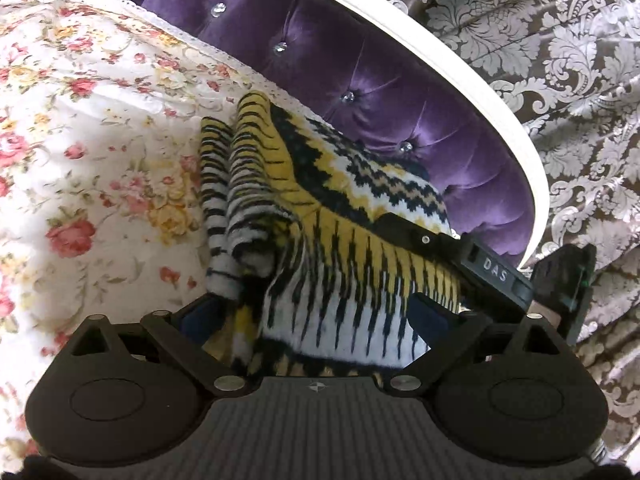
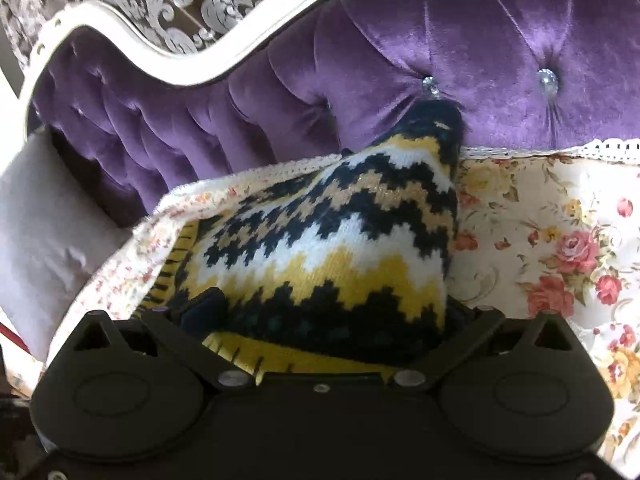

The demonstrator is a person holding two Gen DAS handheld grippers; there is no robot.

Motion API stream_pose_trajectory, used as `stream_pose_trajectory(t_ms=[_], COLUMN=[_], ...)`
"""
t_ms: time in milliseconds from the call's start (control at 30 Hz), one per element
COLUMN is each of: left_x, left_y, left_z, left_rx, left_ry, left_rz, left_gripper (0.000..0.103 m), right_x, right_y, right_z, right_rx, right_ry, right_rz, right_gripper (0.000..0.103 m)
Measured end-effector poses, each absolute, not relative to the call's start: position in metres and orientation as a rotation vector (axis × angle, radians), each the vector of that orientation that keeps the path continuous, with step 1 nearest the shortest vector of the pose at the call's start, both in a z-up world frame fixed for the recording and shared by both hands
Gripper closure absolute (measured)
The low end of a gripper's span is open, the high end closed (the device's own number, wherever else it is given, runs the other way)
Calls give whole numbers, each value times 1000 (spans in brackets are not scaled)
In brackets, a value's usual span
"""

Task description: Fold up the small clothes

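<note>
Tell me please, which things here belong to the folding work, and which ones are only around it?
Part of the job:
- knitted sweater
- left gripper, closed on the sweater
- right gripper, closed on the sweater

Just around:
- flowered bedspread under the sweater
- purple headboard
- patterned wallpaper

Setting: home bedroom. Evidence: purple tufted headboard (image 2: 480, 40) with white frame (image 1: 460, 88), floral bedspread (image 1: 80, 140), damask wallpaper (image 1: 560, 60).
</note>
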State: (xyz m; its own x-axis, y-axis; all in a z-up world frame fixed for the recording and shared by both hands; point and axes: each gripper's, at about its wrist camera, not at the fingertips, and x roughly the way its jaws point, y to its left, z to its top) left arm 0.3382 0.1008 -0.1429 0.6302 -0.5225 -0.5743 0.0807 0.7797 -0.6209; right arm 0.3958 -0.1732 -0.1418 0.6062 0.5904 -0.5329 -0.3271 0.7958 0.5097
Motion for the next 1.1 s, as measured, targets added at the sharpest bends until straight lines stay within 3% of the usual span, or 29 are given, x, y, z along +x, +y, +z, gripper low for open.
stream_pose_trajectory(t_ms=[300,333,367,400,433,467,500,600,1100], left_x=[344,342,342,342,340,338,334,318,175], left_y=[95,99,101,104,105,106,106,103,101], left_z=[-146,-148,-150,-152,-155,-156,-156,-150,-158], left_rx=[-609,-643,-667,-683,-702,-712,-718,-693,-681], left_ry=[795,794,800,818,836,838,843,858,911], left_rz=[-380,-386,-395,-407,-403,-399,-405,-441,-428], left_gripper=[4,15,38,51,62,64,65,65,65], right_x=[398,398,399,400,399,397,394,380,249], right_y=[-188,-188,-187,-184,-181,-179,-179,-184,-200], right_z=[-143,-142,-141,-139,-137,-134,-131,-125,-117], right_rx=[465,458,444,421,395,366,354,382,391], right_ry=[731,735,743,756,770,784,797,840,1026], right_rz=[578,580,583,588,581,568,568,571,590], right_gripper=[0,0,0,1,3,16,28,39,40])
